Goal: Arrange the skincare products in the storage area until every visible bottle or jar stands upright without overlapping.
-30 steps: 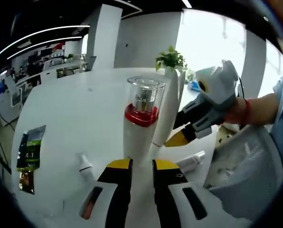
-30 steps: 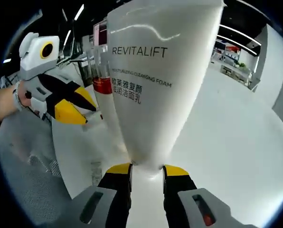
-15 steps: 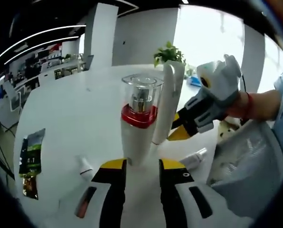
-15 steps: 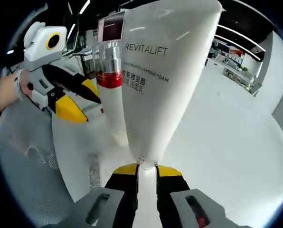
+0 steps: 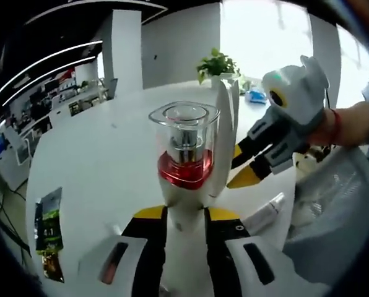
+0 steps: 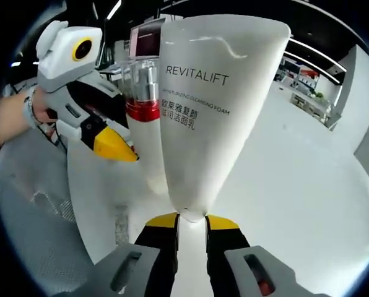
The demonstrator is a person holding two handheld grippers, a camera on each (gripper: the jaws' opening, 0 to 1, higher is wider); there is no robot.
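White table (image 5: 98, 161), left claw (image 5: 178, 216) clamps pump bottle (image 5: 183, 167), right claw (image 6: 192, 221) clamps tube (image 6: 215, 111)

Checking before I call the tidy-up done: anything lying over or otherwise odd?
Yes. A small white tube lies flat on the table beside the upright pump bottle, and a dark sachet lies apart.
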